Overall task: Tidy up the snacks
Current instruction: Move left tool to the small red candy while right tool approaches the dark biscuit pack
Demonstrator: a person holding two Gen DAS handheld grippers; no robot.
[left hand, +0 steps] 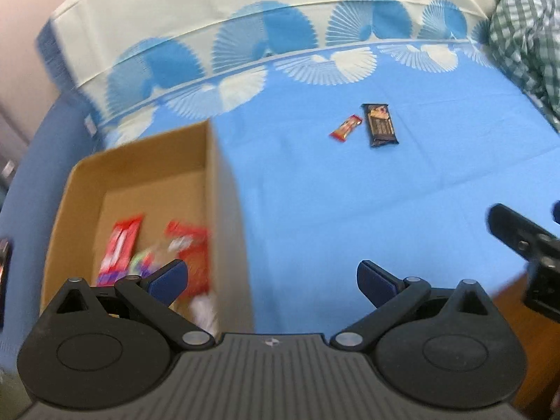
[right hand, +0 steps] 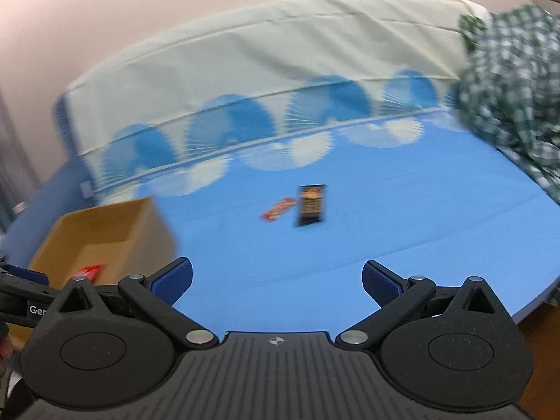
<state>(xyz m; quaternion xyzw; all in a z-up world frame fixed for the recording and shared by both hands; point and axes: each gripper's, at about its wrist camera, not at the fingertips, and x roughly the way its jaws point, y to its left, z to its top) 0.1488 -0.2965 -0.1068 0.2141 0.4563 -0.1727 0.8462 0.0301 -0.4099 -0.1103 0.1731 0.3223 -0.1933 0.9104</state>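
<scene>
**Snacks mostly boxed, two left on the sheet**

Box sits at the lower left of the left wrist view, open-topped on the blue sheet. Inside lie several wrappers, red ones and something blurred, so part of the sorting looks done. Two snacks remain out: a red bar and a dark bar, just beside each other a little above and right of centre of that view, well apart from the box. In the right wrist view the same pair shows near the centre, blurred. A checked cloth is bunched at the upper right.

The left gripper is spread wide and holds nothing; its left finger overlaps the box's near corner in the picture, and contact cannot be told. The right gripper is likewise wide apart and empty, above bare sheet, facing the two bars. Judging by this, both bars are yet to be fetched.
</scene>
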